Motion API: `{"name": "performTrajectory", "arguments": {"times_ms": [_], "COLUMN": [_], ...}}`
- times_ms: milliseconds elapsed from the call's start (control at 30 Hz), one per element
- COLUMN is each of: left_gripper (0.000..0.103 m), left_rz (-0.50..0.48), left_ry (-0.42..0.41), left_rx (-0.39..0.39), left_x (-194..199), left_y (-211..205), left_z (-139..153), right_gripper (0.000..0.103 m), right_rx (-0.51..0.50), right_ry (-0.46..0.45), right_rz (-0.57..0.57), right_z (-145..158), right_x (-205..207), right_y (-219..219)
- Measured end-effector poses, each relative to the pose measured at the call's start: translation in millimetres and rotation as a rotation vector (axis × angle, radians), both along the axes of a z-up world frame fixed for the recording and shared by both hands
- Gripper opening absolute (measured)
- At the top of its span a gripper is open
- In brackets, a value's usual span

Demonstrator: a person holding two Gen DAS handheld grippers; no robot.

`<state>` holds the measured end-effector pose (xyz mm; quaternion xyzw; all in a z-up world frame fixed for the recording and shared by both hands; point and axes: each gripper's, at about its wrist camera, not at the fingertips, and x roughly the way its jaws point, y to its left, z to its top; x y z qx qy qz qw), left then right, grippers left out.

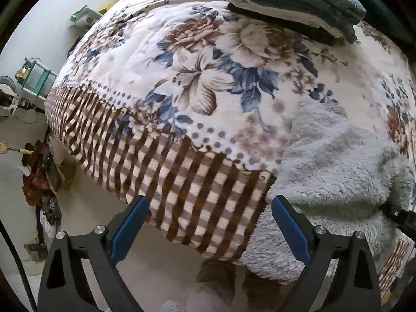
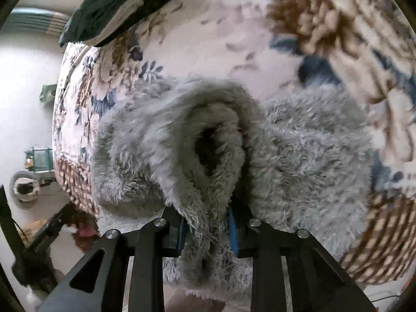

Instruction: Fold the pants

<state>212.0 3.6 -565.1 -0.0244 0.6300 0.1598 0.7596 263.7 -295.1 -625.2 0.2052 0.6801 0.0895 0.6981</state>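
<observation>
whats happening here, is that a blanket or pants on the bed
A person with two handheld grippers is folding fuzzy grey pants on a bed with a floral blanket. The right gripper is clamped on a bunched fold of the fabric. The left gripper is open and empty near the bed's edge. Folded clothes are stacked farther back.

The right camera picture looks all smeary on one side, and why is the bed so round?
Right wrist view: the flowered blanket is motion-blurred toward the right edge, while the fluffy grey pants near the lens stay sharper. Left wrist view: crisp throughout. Both views: the fisheye lens bulges the flat bed into a dome.
</observation>
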Motion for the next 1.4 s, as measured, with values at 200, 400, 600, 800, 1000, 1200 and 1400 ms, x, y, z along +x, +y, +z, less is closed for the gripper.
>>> {"name": "performTrajectory", "arguments": {"times_ms": [200, 400, 600, 800, 1000, 1200, 1400], "left_gripper": [0.097, 0.097, 0.097, 0.097, 0.099, 0.099, 0.097], "left_rz": [-0.031, -0.072, -0.186, -0.237, -0.228, -0.238, -0.322], "left_ry": [-0.047, -0.059, 0.014, 0.054, 0.077, 0.124, 0.029], "left_rx": [-0.121, -0.288, -0.396, -0.371, -0.339, -0.313, -0.359], "left_x": [12, 38, 74, 90, 91, 90, 110], "left_y": [-14, -41, -109, -132, -127, -122, -156], "left_z": [8, 0, -38, -60, -72, -66, -16], "right_gripper": [0.024, 0.024, 0.049, 0.076, 0.066, 0.065, 0.07], "right_rx": [-0.01, -0.05, 0.084, 0.183, 0.238, 0.167, 0.099], "right_ry": [-0.101, -0.036, 0.253, 0.177, 0.297, 0.355, 0.119], "right_rz": [-0.156, -0.368, -0.486, -0.606, -0.545, -0.497, -0.447], "right_z": [74, 88, -7, 5, -35, -44, 35], "right_x": [-34, -77, -95, -126, -156, -156, -123], "right_y": [-57, -156, -212, -228, -196, -195, -213]}}
